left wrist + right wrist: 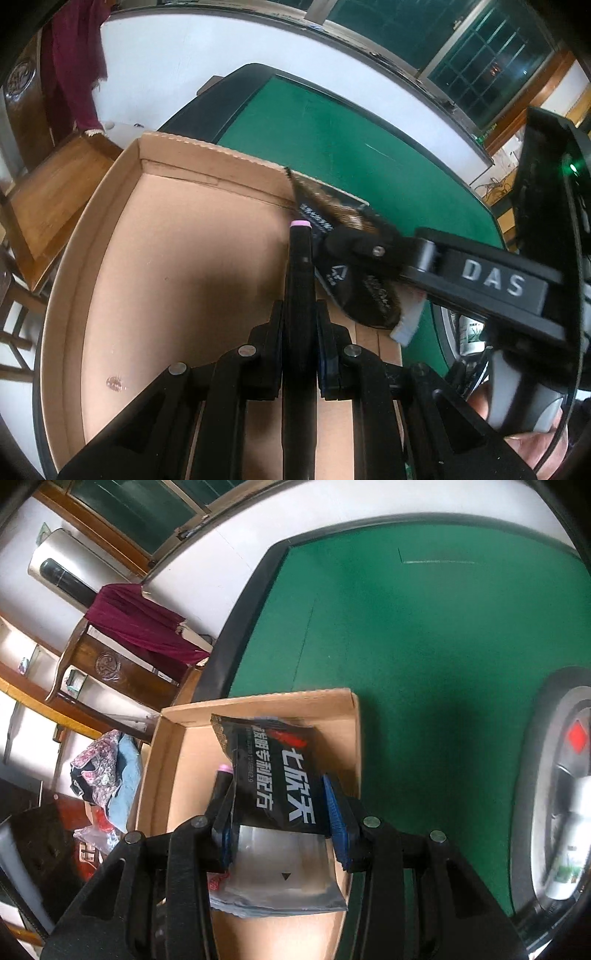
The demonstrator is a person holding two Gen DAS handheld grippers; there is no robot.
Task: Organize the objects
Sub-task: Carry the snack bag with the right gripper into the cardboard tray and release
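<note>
Plain brown cardboard fills the left wrist view: a shallow open box (155, 266) sits on the green felt tabletop (332, 140), and its floor is bare apart from a small mark near the left corner. The left tongs (300, 332) are pressed tight on a slim black pen-like stick with a pink tip (300, 258), which points out over the box floor toward the far wall. From the right, the right tongs (354, 247) reach in, carrying a black packet (332, 236) over the box's right side.

The right wrist view looks down into the same box (177, 775). The right tongs (282, 830) pinch the black packet (273, 775) across its width, printed face up and silvery tail (277, 878) hanging toward the camera. The pink-tipped stick (221, 786) shows just left of the packet; whether the two touch I can't quite tell. At the far right edge sits a round metal thing (554, 775), too blurred to name.

To my eye, the step in hand is delivery: both items hang above the box, neither yet laid down. The next move calls for lowering each to the floor, keeping them from tangling, then easing the tongs apart, the stick along the left, the packet flat at the right.
</note>
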